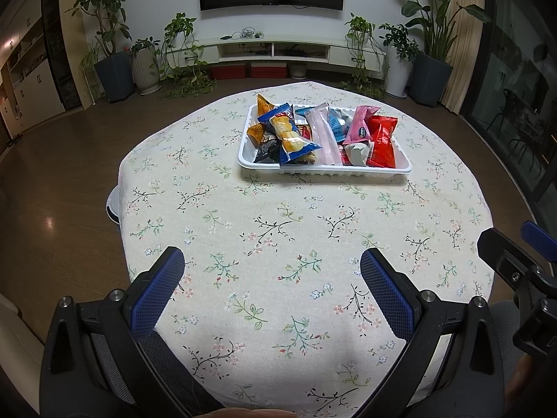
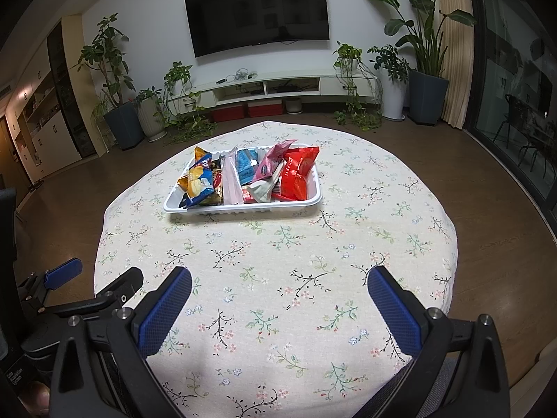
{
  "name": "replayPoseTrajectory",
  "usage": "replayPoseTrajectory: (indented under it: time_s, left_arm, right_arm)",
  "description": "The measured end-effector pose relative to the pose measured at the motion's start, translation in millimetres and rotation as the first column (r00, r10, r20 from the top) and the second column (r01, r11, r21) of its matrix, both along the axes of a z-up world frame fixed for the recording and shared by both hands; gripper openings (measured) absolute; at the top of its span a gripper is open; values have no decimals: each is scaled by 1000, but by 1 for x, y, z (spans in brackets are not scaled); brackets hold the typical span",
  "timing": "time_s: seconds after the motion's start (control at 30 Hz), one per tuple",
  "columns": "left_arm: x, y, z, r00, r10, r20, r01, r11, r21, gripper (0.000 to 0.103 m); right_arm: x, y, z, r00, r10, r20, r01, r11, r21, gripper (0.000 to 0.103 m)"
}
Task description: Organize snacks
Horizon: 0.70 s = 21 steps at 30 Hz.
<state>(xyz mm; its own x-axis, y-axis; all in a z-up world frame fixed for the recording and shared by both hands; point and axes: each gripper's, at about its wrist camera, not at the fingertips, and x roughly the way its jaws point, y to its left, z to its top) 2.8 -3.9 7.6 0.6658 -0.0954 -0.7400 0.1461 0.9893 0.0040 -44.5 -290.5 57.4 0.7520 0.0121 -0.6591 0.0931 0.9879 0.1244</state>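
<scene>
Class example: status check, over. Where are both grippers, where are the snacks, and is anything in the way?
Left gripper open, empty, over near tablecloth. Right gripper likewise. Snack packets all piled in white tray, untouched. Path to tray clear.

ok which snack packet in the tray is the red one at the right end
The red packet, lying at the white tray's right end beside the pink packet; the others are blue, orange, pale pink or white.

Left wrist view: sits low at the near table edge, faces forward across the floral tablecloth (image 1: 278, 230) toward the TV wall; white tray (image 1: 323, 170) mid-distance, slightly right of centre.
Right wrist view: same edge, a little higher, same heading; tray (image 2: 243, 209) left of centre.
Shared: tablecloth, tray, TV (image 2: 257, 14), plants; each view catches the other gripper at its side.
</scene>
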Motion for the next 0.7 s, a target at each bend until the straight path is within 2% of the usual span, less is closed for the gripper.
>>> replayPoseTrajectory:
  time_s: [0.7]
  left_arm:
    - [0,0,-3,1000,-3,-5,3,1000,5,103]
  right_arm:
    - [0,-1,1,1000,1,-4,-1,1000,1,103]
